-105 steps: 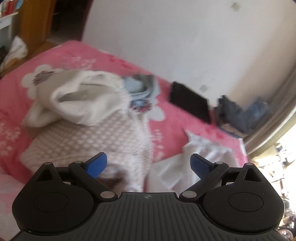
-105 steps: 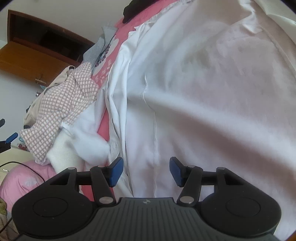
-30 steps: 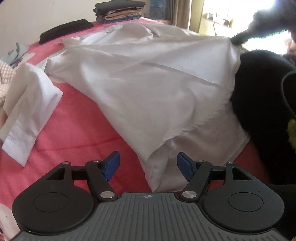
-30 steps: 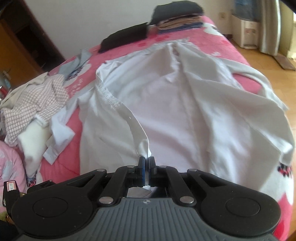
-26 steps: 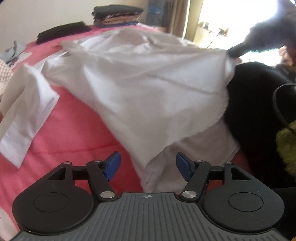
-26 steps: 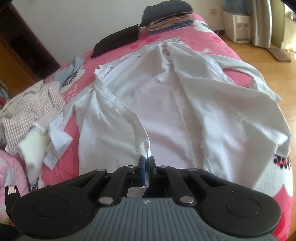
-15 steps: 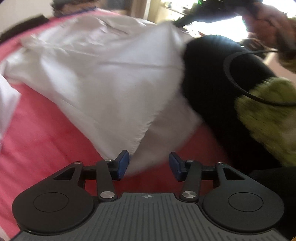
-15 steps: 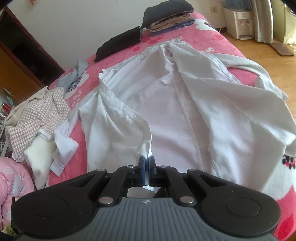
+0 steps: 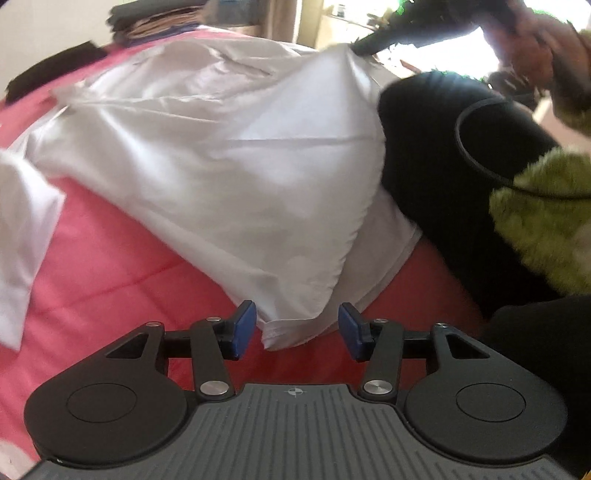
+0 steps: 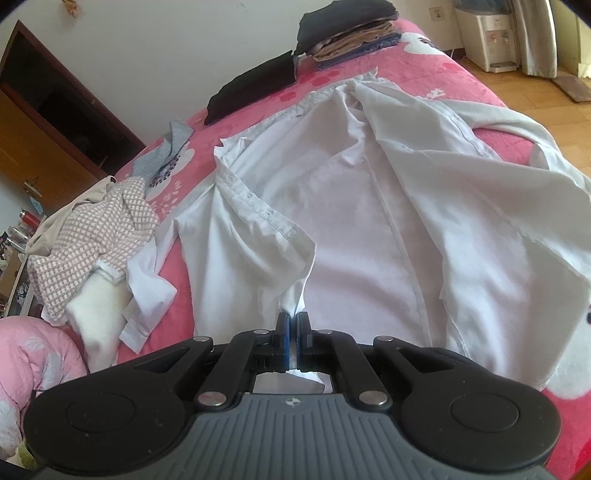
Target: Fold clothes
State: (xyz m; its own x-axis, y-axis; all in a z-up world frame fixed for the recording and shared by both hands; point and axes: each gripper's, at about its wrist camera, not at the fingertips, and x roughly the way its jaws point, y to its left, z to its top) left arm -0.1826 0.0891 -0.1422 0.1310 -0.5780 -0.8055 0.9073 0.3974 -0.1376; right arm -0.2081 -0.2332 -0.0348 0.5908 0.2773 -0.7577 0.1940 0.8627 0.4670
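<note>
A white shirt (image 10: 351, 221) lies spread open, inside up, on the pink bed cover (image 10: 184, 162). My right gripper (image 10: 293, 343) is shut on the bottom corner of one front panel, which rises to the pads in a taut fold. In the left wrist view the same white shirt (image 9: 229, 147) drapes across the pink bed cover (image 9: 110, 266), its far edge lifted at the upper right. My left gripper (image 9: 297, 328) is open about halfway. A lower corner of the shirt lies between its blue pads (image 9: 243, 328) without touching either.
Left of the shirt sit a checked garment pile (image 10: 103, 236) and a grey garment (image 10: 173, 147). At the bed's far end lie a black folded garment (image 10: 255, 88) and a stack of folded clothes (image 10: 351, 33). A person's dark clothing (image 9: 443, 166) and green fuzzy sleeve (image 9: 543, 221) crowd the right.
The left gripper's jaws have narrowed and it has come in over the shirt's lower corner, which now lies between the pads. The right gripper has kept its hold on the front panel.
</note>
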